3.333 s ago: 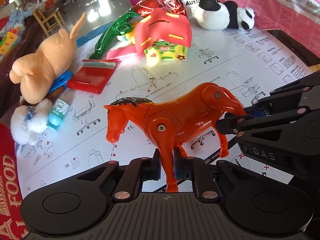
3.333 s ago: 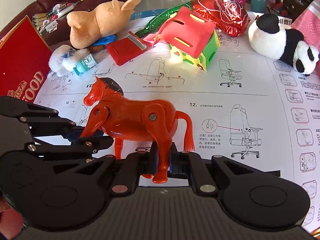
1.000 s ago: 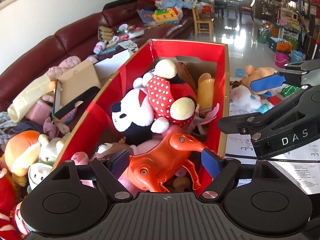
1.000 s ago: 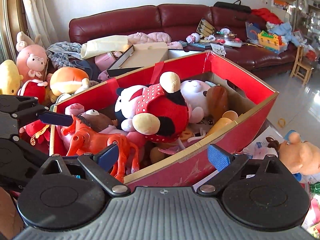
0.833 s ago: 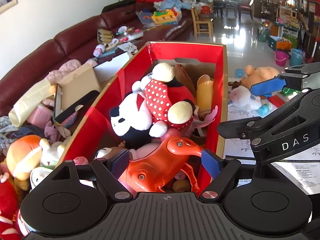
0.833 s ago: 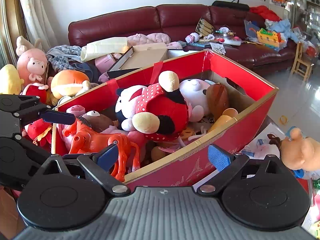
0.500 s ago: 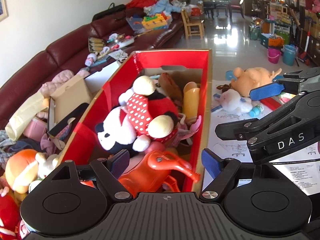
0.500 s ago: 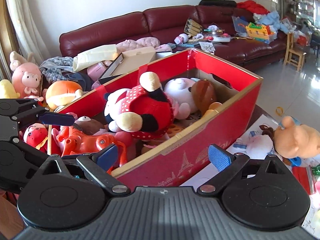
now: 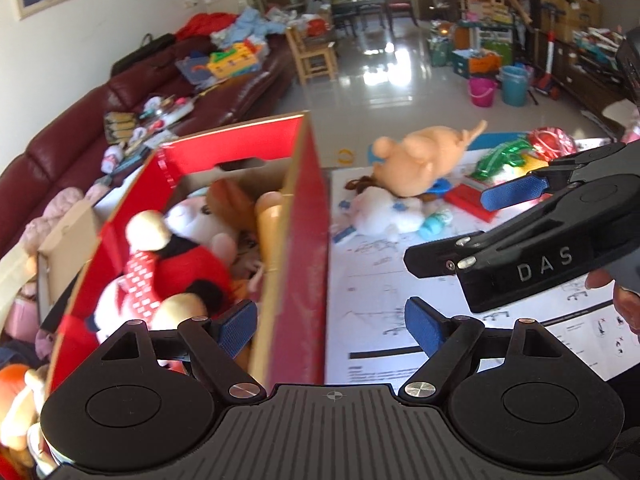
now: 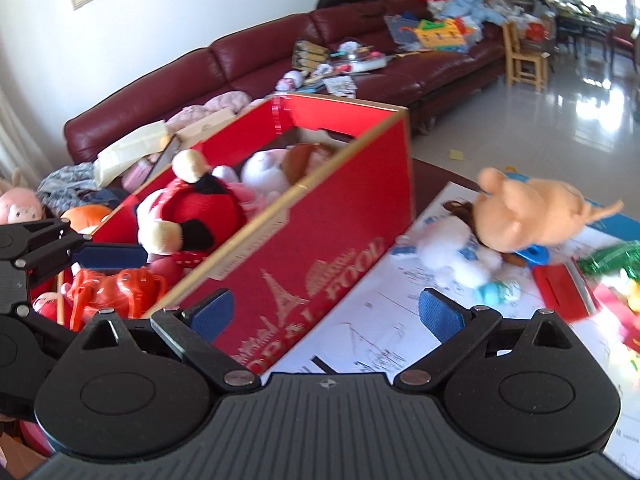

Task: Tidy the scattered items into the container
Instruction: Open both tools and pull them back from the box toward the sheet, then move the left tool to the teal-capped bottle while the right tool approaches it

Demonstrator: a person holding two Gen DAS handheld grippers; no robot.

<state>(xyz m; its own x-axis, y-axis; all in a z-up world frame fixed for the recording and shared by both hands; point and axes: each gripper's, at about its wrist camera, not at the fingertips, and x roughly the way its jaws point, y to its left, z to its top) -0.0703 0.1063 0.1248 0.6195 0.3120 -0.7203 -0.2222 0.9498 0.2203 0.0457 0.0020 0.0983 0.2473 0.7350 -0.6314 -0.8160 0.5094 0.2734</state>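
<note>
**Both tongs wide, horse in the box**

Left wrist view: our left gripper (image 9: pixel 331 326) is spread wide, nothing between its blue pads, straddling the near wall of the red box (image 9: pixel 306 248) at lower centre. The Minnie plush (image 9: pixel 176 268) lies inside at left. Our right gripper (image 9: pixel 460 220) sits at the right edge, also spread wide. The tan plush (image 9: pixel 420 160) lies on the printed sheet (image 9: pixel 380 280), upper right of centre.

Right wrist view: our right gripper (image 10: pixel 326 314) is wide, empty. The orange horse (image 10: pixel 116 290) lies inside the box's near-left corner, lower left of frame, beside the Minnie plush. The white plush (image 10: pixel 452 256) touches the tan plush at right.
</note>
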